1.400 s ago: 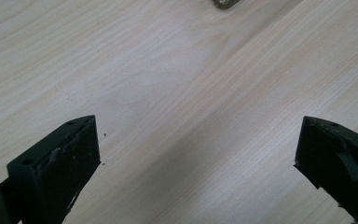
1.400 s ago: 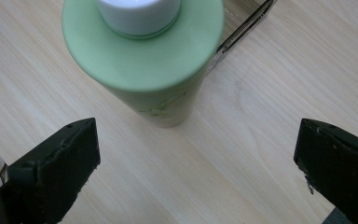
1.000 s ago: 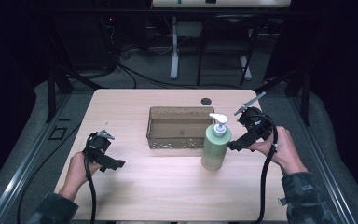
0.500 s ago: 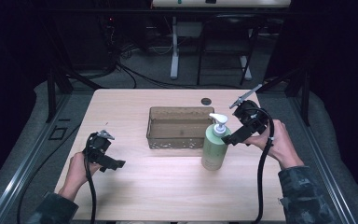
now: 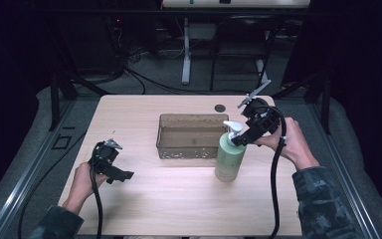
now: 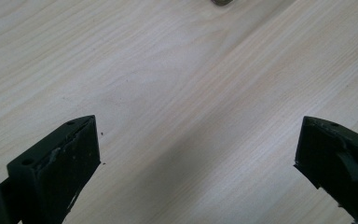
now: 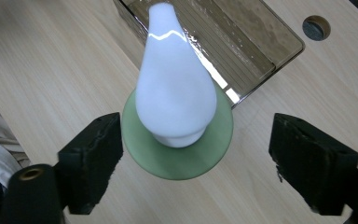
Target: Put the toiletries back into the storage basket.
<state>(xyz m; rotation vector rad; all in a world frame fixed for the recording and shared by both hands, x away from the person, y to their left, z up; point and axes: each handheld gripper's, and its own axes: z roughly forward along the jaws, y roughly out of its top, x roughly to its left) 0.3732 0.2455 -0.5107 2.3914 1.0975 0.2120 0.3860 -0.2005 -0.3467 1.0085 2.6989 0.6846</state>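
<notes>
Nearest the person, the left gripper [image 5: 124, 175] hovered over the pale, fine-grained wooden table [image 5: 129, 114], its blocky black jaws spread wide with nothing between them but bare boards. Farther in, the right gripper [image 7: 196, 161] hung above the soap bottle [image 5: 230, 158], a smooth green cylinder with a glossy white teardrop pump [image 7: 175, 88]. Its jaws had just been closing, yet they stood apart on either side of the pump without touching it. Just behind the bottle sat a translucent brown plastic bin [image 5: 186, 135], rectangular and ribbed. Beyond it, a round cable hole [image 5: 220, 107] pierced the tabletop.
</notes>
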